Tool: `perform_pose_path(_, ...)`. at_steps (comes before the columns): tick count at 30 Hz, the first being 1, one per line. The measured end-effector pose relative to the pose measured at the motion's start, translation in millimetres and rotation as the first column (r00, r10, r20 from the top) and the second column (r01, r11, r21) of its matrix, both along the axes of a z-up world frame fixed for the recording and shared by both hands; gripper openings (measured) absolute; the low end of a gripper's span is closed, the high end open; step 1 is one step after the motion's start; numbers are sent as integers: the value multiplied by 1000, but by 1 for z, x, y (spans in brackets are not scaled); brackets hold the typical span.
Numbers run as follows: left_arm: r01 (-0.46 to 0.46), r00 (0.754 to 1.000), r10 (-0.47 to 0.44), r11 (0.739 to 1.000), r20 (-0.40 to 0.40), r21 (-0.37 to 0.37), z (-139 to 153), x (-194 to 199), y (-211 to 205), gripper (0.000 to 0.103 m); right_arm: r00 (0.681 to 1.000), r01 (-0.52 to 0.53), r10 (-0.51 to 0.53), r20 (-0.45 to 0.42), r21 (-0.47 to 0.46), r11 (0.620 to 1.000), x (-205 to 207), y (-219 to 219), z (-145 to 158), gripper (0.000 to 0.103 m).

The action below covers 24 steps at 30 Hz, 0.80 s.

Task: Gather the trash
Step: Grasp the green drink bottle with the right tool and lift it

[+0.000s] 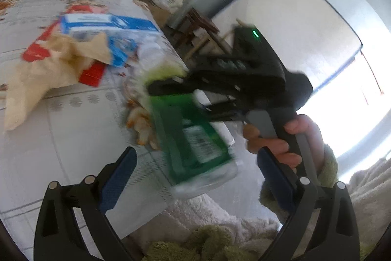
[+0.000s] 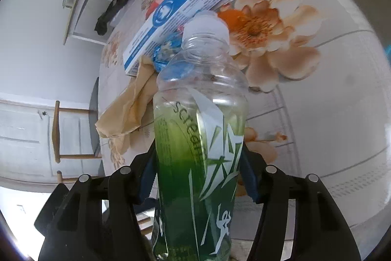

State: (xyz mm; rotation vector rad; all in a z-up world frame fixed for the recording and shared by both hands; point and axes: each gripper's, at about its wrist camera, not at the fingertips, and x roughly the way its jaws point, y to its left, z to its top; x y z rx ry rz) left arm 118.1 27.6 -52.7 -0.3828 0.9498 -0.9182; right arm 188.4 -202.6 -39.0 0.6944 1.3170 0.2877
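Right gripper [image 2: 199,177]: clamped on the bottle, one blue pad pressed to each side of the green label; the bottle's neck points away along the fingers. In the left wrist view it shows as a black body gripped by a hand [image 1: 290,141] in a fuzzy green sleeve.
Bottle [image 2: 195,138]: clear plastic, white cap, green label with white leaf shapes and lettering; looks empty. It lies tilted over the worktop's near edge in the left wrist view [image 1: 193,138], blurred there.
Left gripper [image 1: 194,184]: jaws wide apart, nothing between the blue pads; it sits just short of the bottle's base.
Worktop [image 2: 330,114]: pale cloth printed with large orange flowers and grey lines.
Blue-and-white carton [image 2: 180,14]: flat on the worktop beyond the bottle's cap, lying partly on a red item.
Crumpled brown paper [image 2: 127,109]: beside the carton, touching its near end, reaching toward the worktop's edge.
Red item [image 1: 36,50]: flat, showing under the paper and the carton; what it is cannot be told.
Wooden chair [image 2: 58,136]: off the worktop's edge, against a white wall.
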Motion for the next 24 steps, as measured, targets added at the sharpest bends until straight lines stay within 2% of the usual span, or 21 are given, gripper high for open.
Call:
perform_pose_path(5, -145, 989, 145, 989, -5, -1, 3, 7, 26, 96, 1000, 25, -24, 17, -60, 998, -3, -11, 11, 55)
perform_pose_path(10, -209, 978, 209, 978, 10, 21, 9, 12, 42, 97, 997, 70, -65, 48, -120, 990, -6, -17, 20, 55)
perform_pose_path(15, -228, 970, 219, 970, 102, 85, 22, 2, 43, 97, 995, 86, -74, 66, -212, 973, -5, -9, 19, 56)
perform_pose_path(20, -216, 961, 186, 967, 205, 133, 36, -7, 37, 96, 997, 81, -83, -8, -161, 984, -5, -12, 1, 57)
perform_pose_path(24, -213, 953, 170, 964, 249, 158, 41, -11, 32, 97, 996, 82, -85, -7, -168, 982, -6, -13, 2, 57)
